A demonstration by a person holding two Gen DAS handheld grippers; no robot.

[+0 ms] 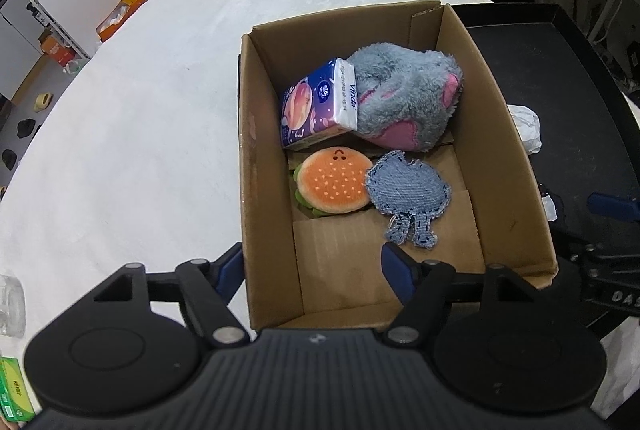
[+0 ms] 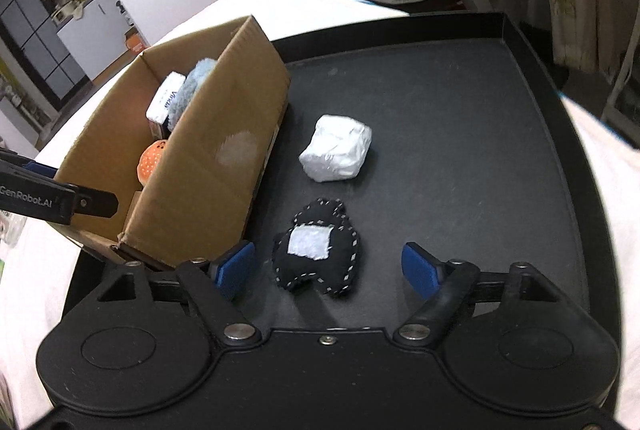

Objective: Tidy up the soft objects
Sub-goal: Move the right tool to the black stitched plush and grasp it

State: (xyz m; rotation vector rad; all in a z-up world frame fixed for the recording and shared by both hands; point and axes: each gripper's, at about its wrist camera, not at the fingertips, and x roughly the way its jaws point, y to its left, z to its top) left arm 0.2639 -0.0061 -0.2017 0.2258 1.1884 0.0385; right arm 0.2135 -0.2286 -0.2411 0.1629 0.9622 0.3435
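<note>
An open cardboard box (image 1: pixel 500 133) holds a blue tissue pack (image 1: pixel 316 105), a grey and pink plush (image 1: pixel 408 93), a burger plush (image 1: pixel 334 185) and a denim toy (image 1: pixel 408 193). My left gripper (image 1: pixel 316 270) hangs open over the box's near end, one finger outside the left wall and one inside, with nothing held. In the right wrist view a black stitched toy with a white patch (image 2: pixel 316 250) lies on the black tray (image 2: pixel 460 149). It sits between the fingers of my open right gripper (image 2: pixel 328 268), and the pads are clear of it. A white crumpled bundle (image 2: pixel 336 149) lies farther back.
The box (image 2: pixel 208 165) stands at the tray's left edge, on a table under a white cloth (image 1: pixel 140 109). A clear glass jar (image 1: pixel 10 302) and a green packet (image 1: pixel 16 402) sit at the near left. Shelves and clutter fill the room behind.
</note>
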